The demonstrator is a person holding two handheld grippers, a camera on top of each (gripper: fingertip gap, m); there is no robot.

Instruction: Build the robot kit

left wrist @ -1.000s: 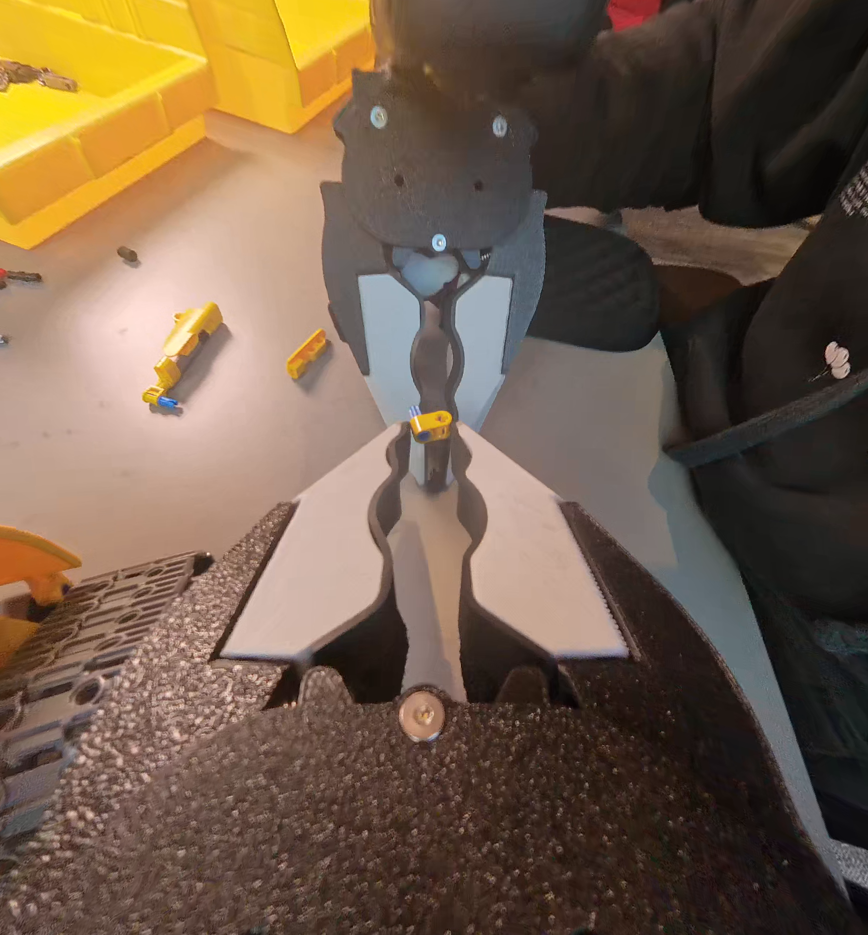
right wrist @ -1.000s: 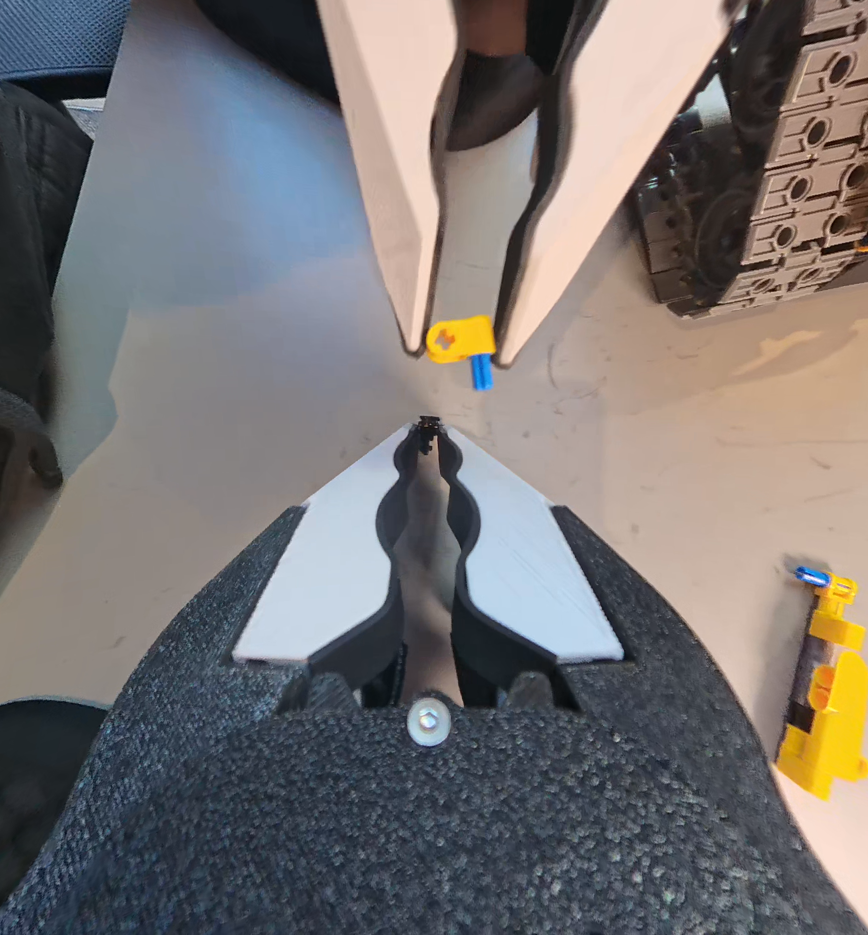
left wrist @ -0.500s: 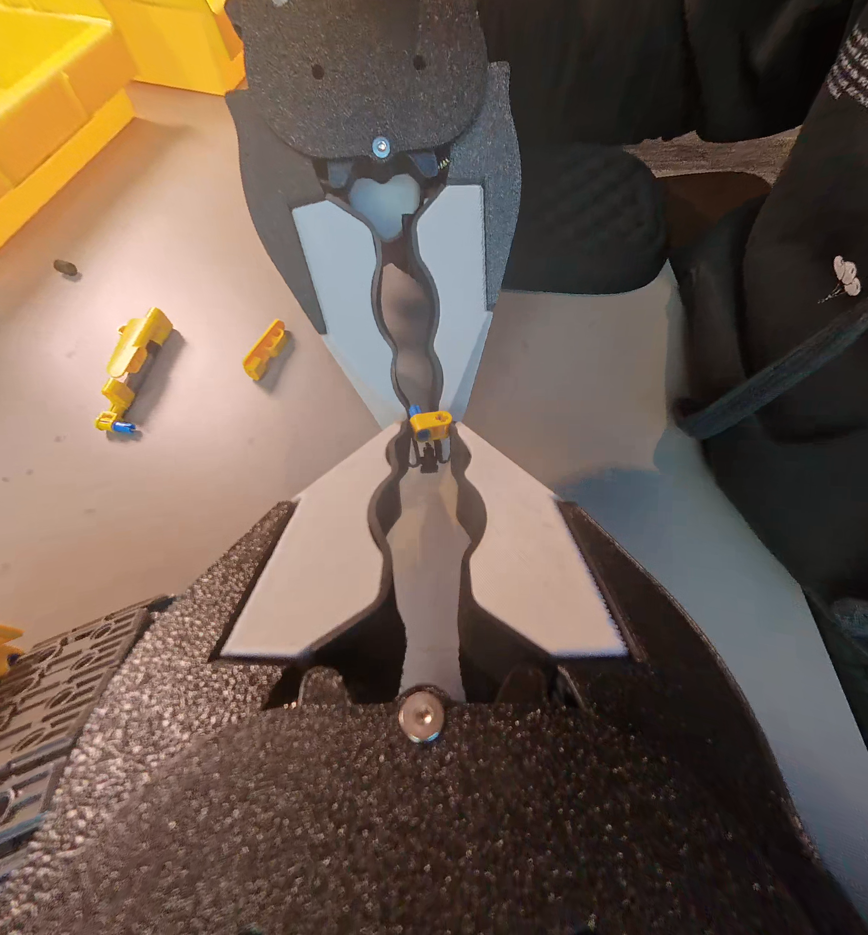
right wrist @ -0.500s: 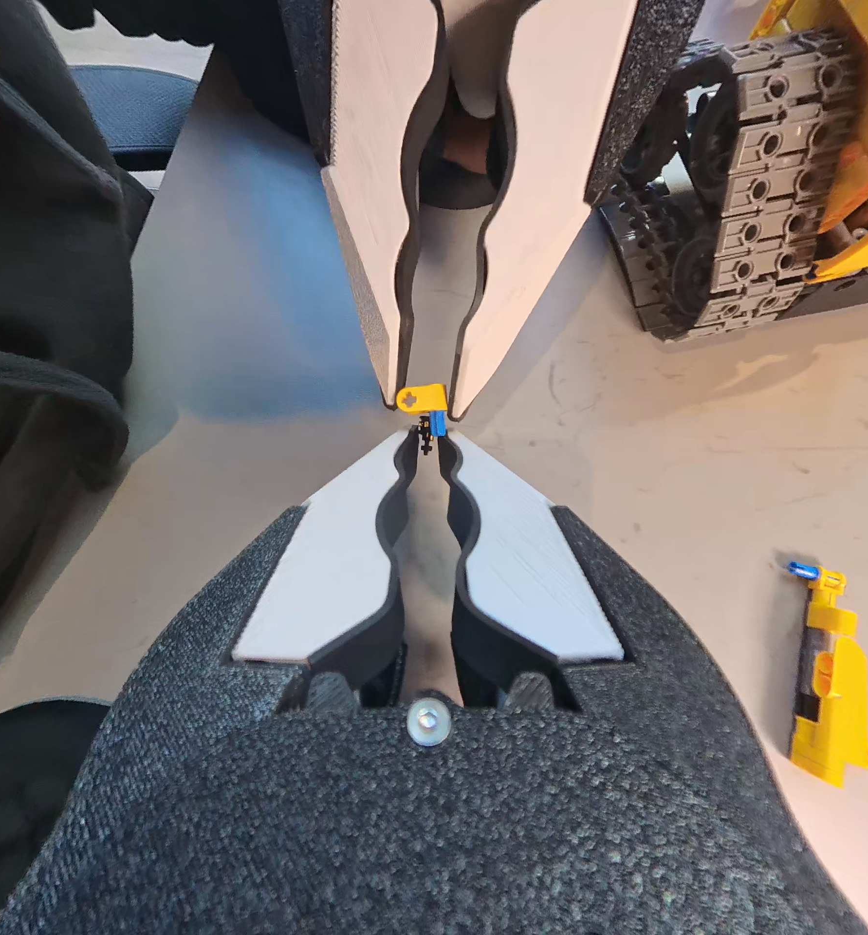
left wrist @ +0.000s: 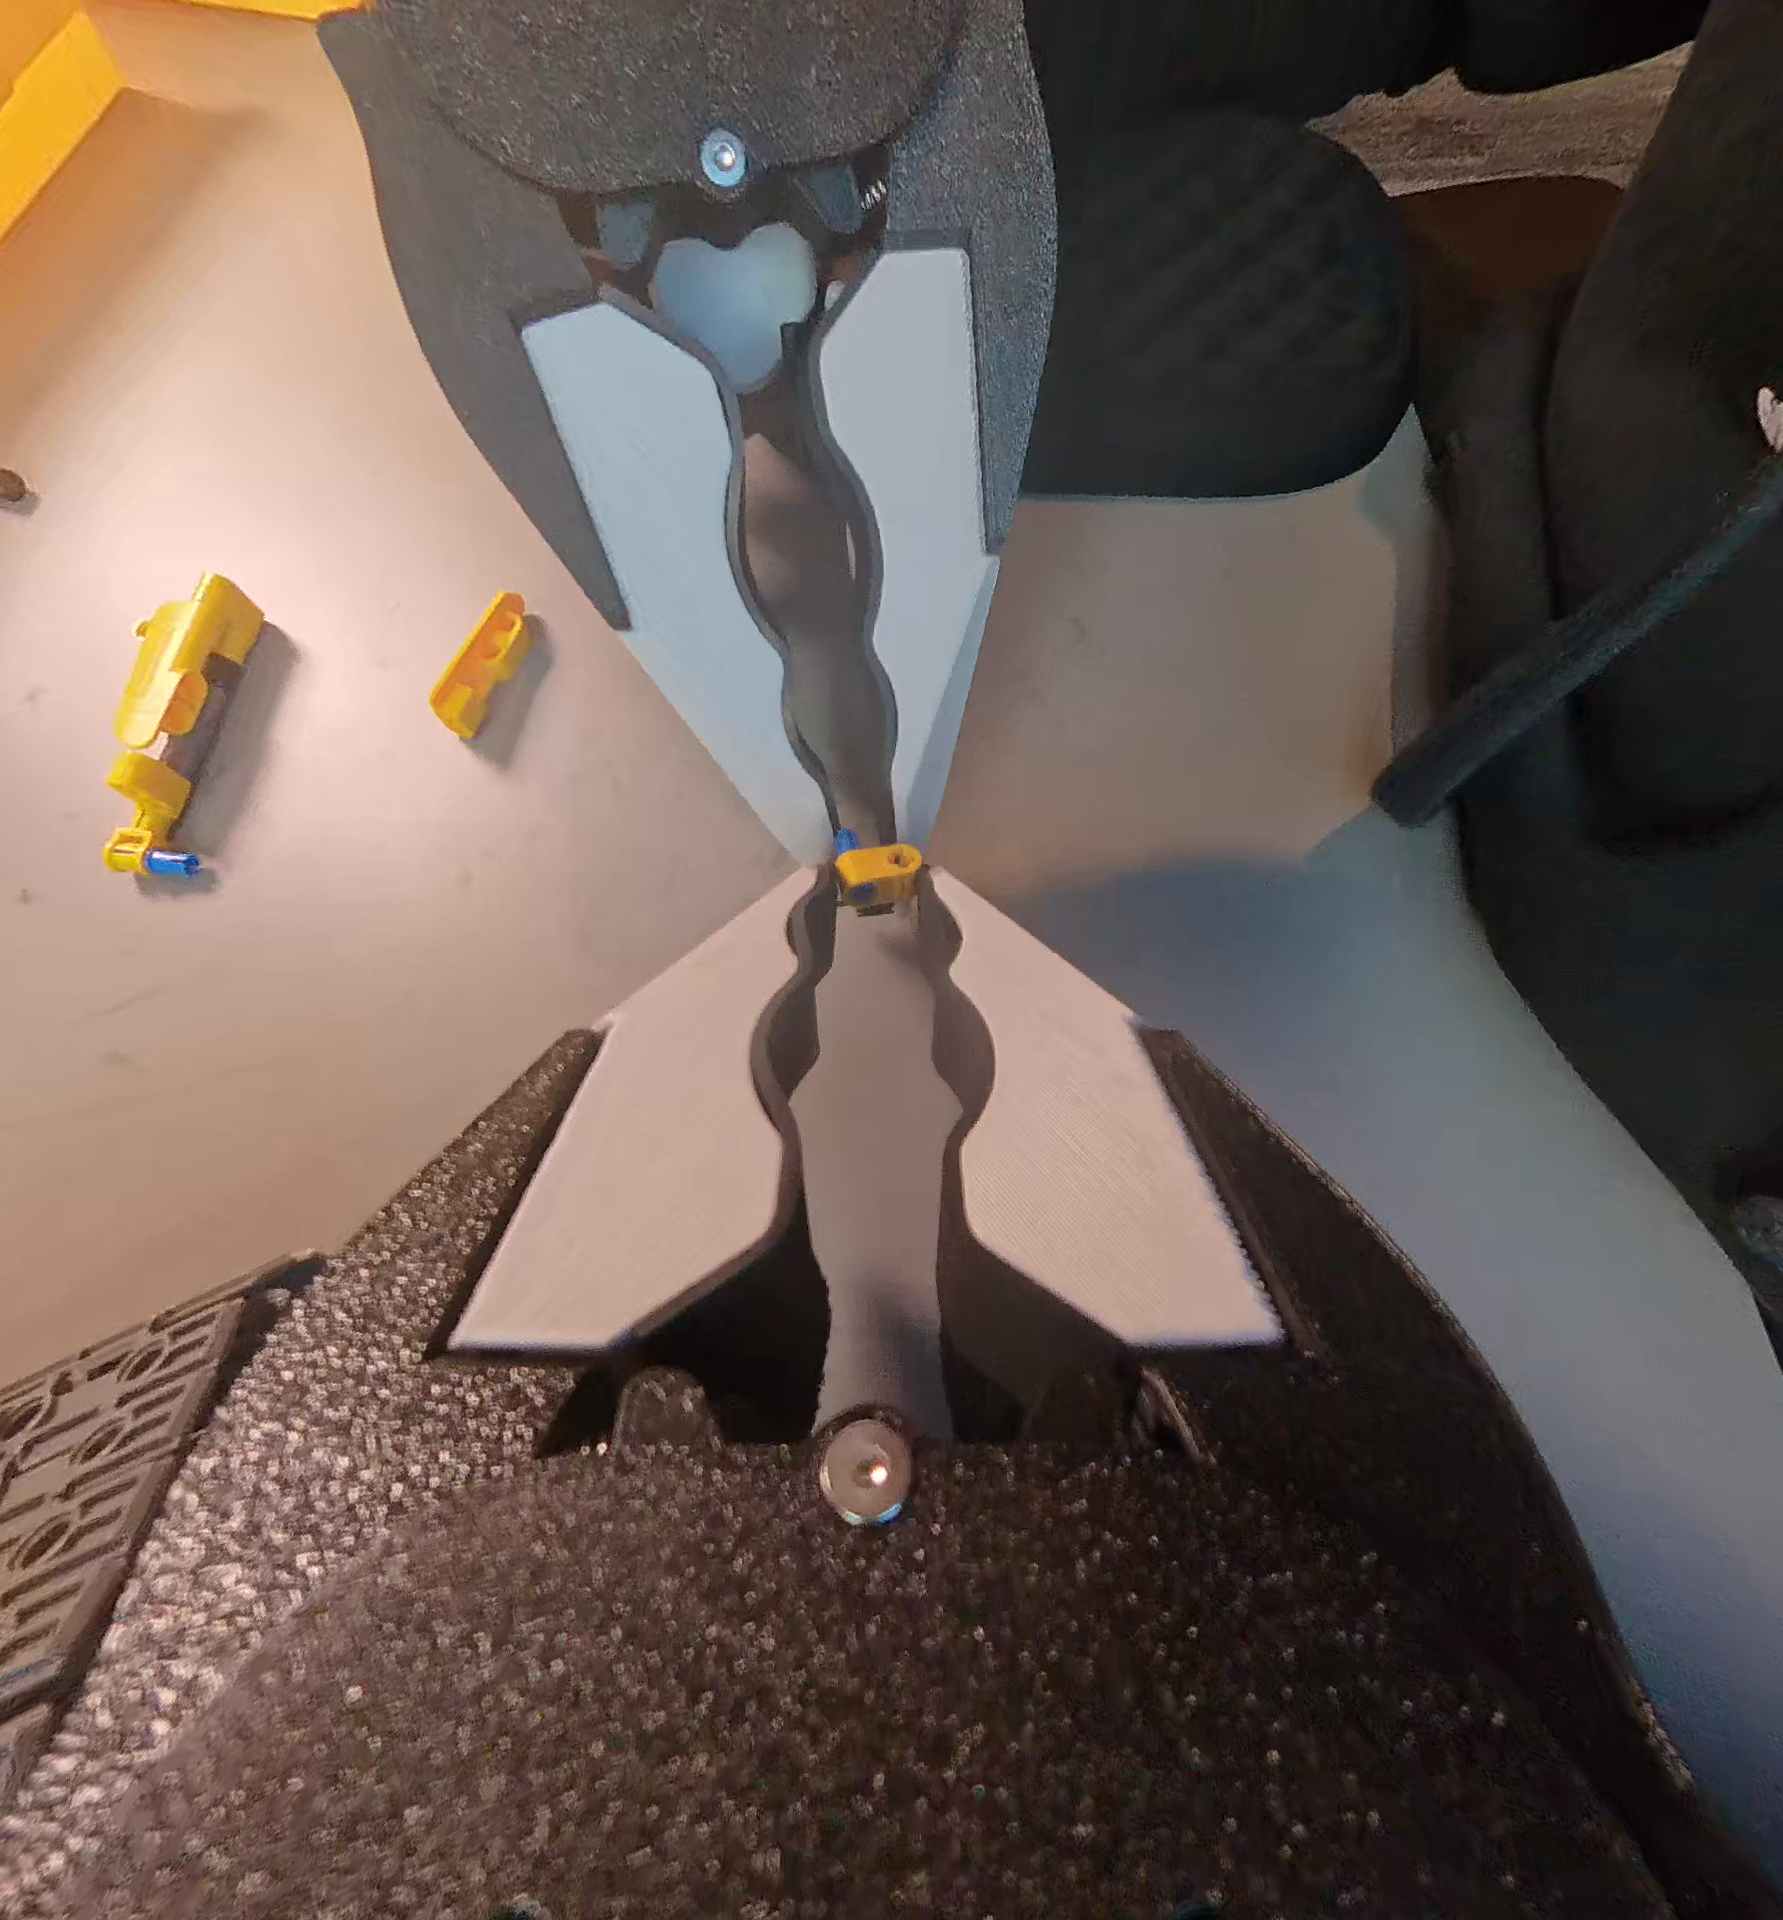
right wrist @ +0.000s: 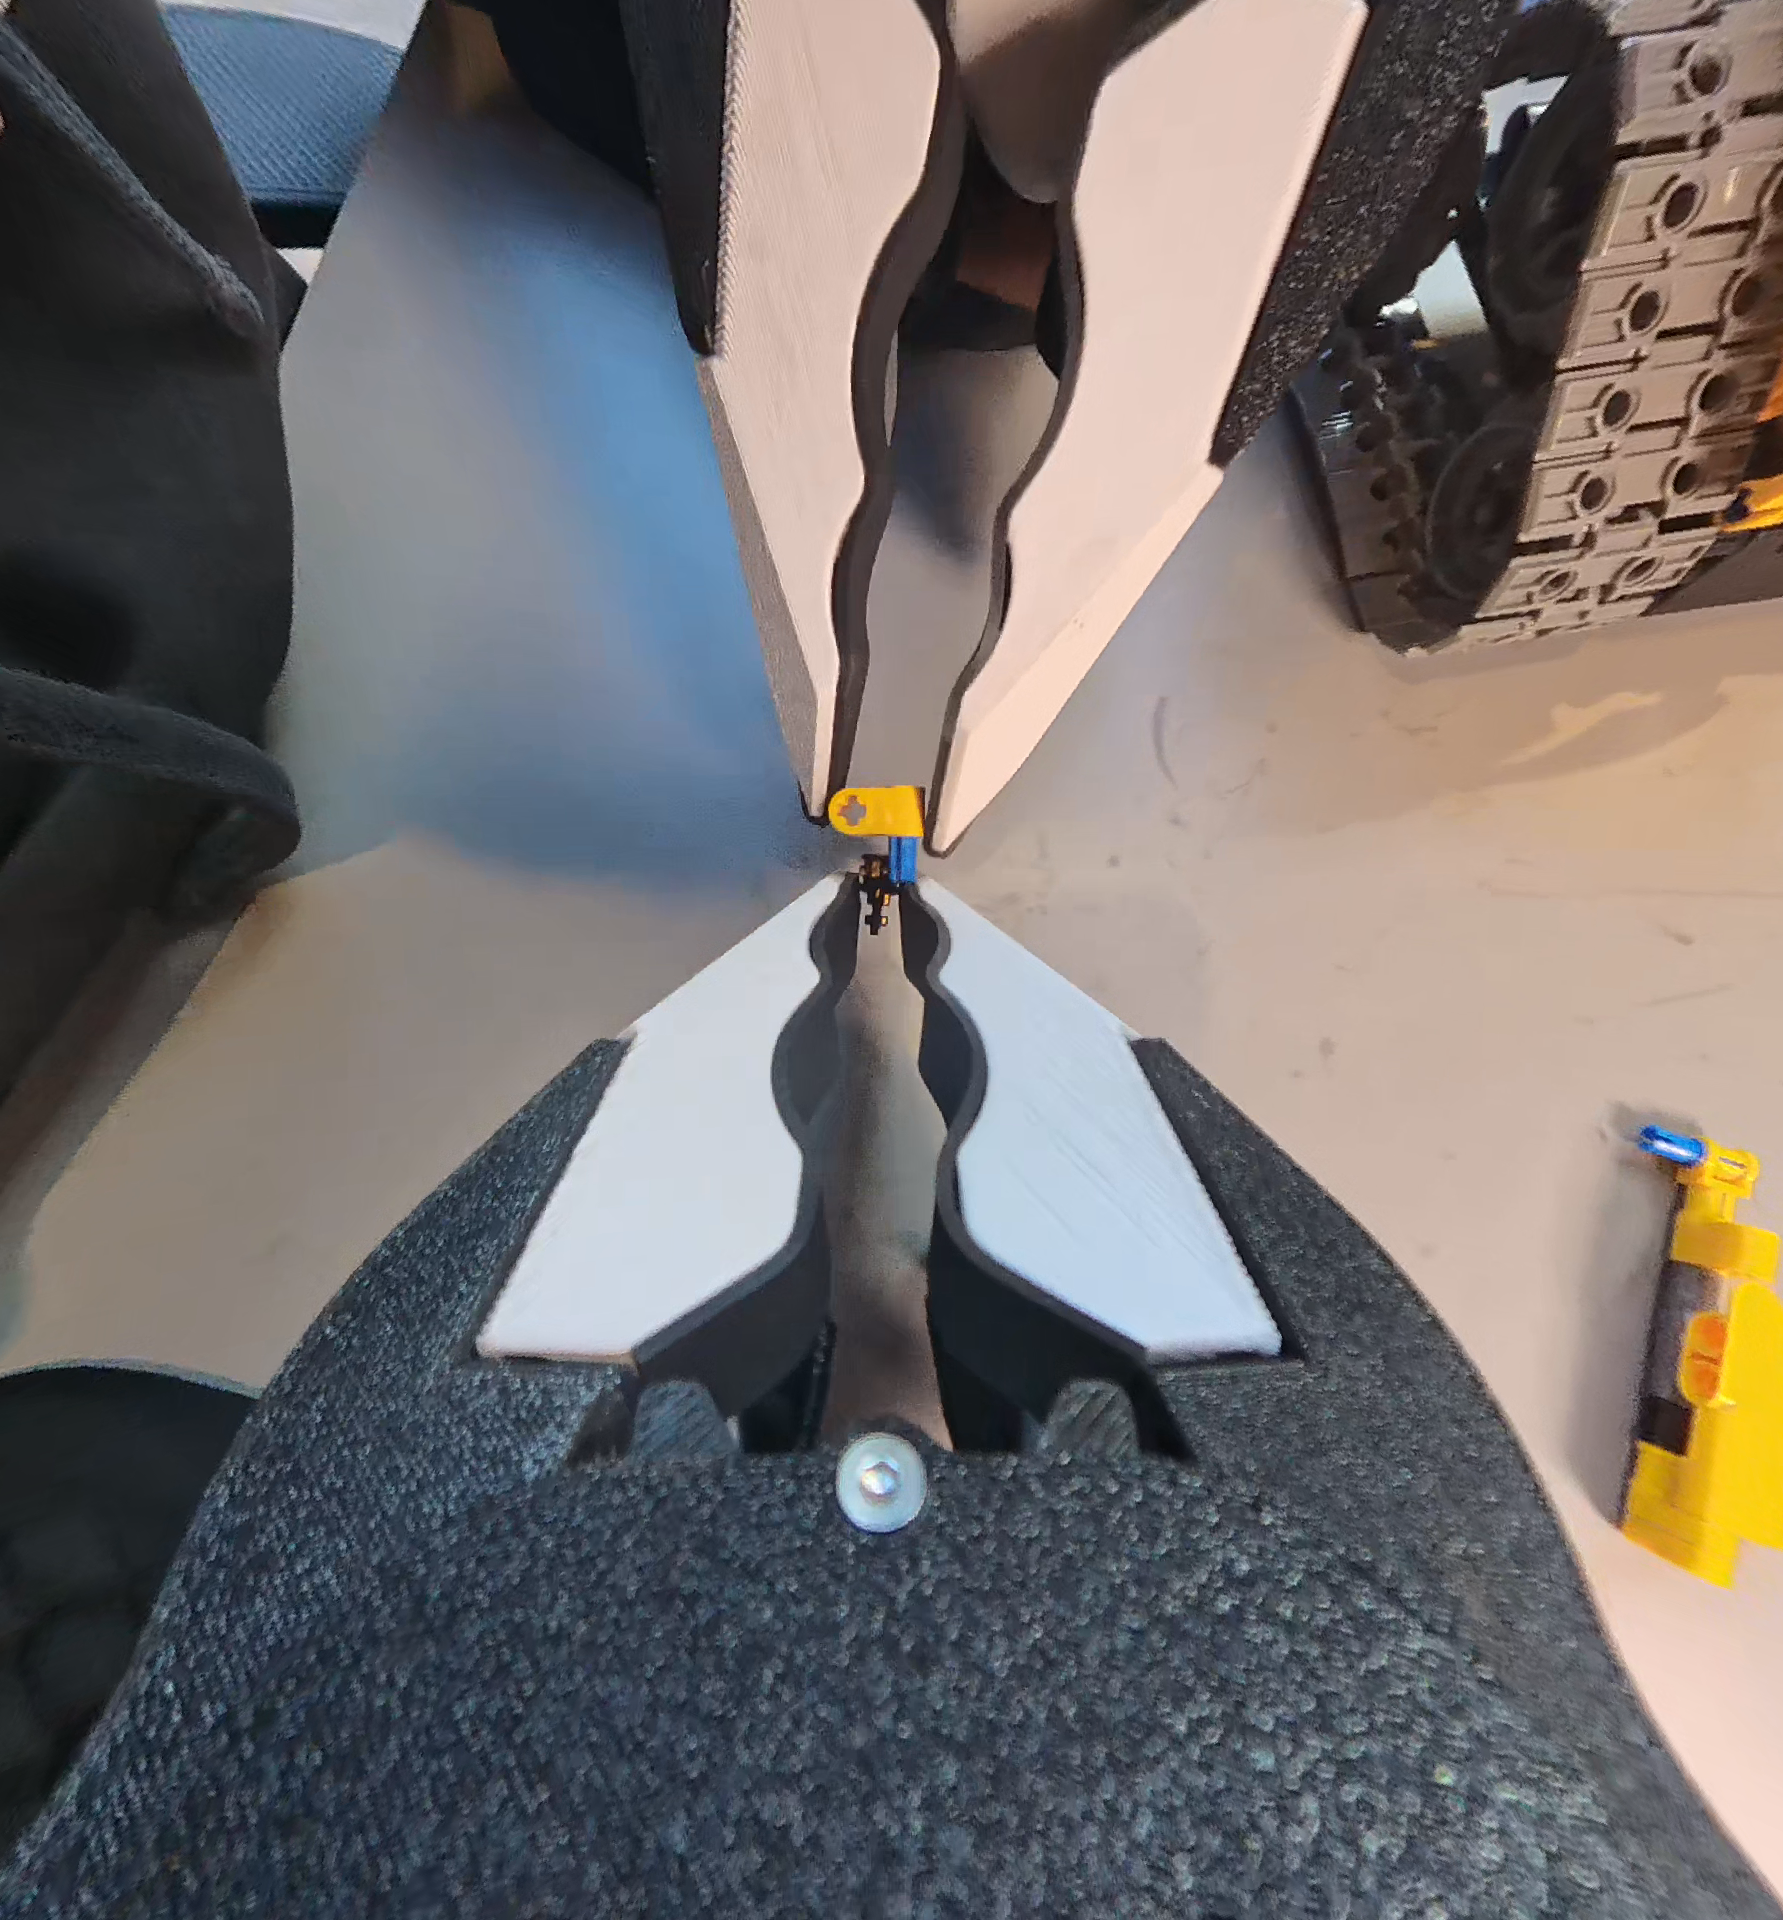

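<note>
My left gripper [left wrist: 874, 885] is shut on a small yellow connector [left wrist: 879, 869] that carries a blue pin. The connector also shows in the right wrist view [right wrist: 871, 810], with the blue pin [right wrist: 902, 856] pointing down from it. My right gripper [right wrist: 876, 883] is shut on a tiny black pin [right wrist: 873, 900]. The two grippers meet tip to tip above the grey table [right wrist: 1386, 935]. The black pin's end is right against the connector, beside the blue pin. In the left wrist view the right gripper [left wrist: 866, 831] comes in from the top.
A grey tracked model with yellow bodywork [right wrist: 1614, 343] stands beside the left gripper; its track also shows in the left wrist view [left wrist: 45, 1507]. A yellow sub-assembly [left wrist: 175, 717] [right wrist: 1708, 1371], a small yellow piece [left wrist: 482, 665] and a yellow bin [left wrist: 14, 135] lie around. A person's dark clothing [left wrist: 1697, 520] borders the table. The tips of both grippers are at nearly the same place.
The two grippers have closed the gap between them. The black pin, a short way from the yellow connector a second ago, now sits against it. Both stay shut.
</note>
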